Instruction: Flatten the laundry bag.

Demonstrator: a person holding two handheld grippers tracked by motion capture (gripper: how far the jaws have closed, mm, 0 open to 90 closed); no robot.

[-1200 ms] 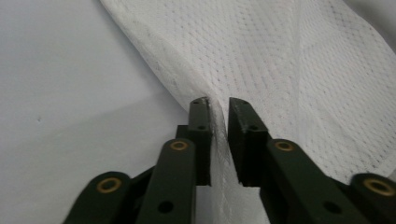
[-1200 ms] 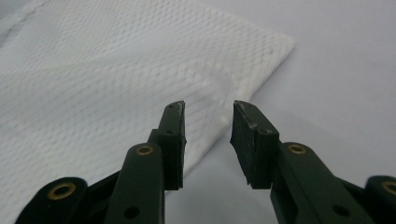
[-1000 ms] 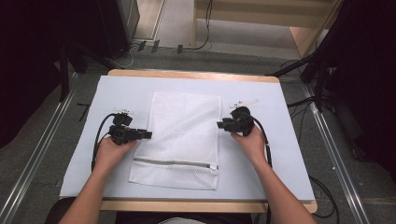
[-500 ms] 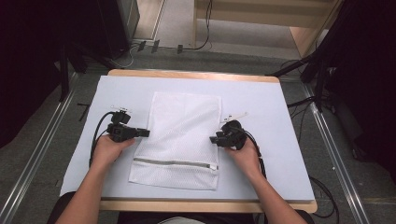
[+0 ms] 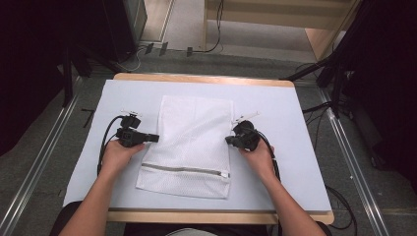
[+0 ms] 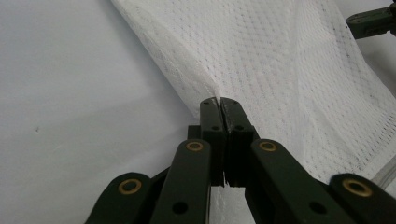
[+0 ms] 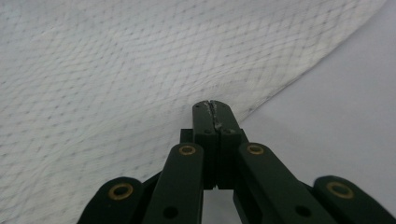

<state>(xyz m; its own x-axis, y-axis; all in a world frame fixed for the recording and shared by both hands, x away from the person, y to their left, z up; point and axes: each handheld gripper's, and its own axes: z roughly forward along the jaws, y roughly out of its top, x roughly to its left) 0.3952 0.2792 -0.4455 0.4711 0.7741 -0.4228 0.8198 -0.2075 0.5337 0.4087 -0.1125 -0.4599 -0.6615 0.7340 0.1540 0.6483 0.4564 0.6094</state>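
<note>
High view takes in a wooden table (image 5: 196,78) covered by a pale sheet (image 5: 295,123), and flat in the middle of that sheet lies a white mesh laundry bag (image 5: 194,132), its zip (image 5: 184,169) running across the end nearest the person. Left hand (image 5: 114,156) and right hand (image 5: 258,156) sit at either long side of the bag. The left gripper (image 5: 153,138) meets the bag's left edge and the right gripper (image 5: 229,140) its right edge, roughly level with each other, above the zip. Both pairs of jaws have just been closing. In the left gripper view the left gripper's jaws are pressed together with a thin pinch of mesh (image 6: 261,70) caught at the tips; the right gripper view shows the same, the mesh (image 7: 140,70) tenting up from the closed tips. Judging by how little fabric each holds, the risk is a slip: a lift or pull could drag the slick mesh out of one pinch, or one layer alone may be caught, so the bag would sag or gape unevenly
</note>
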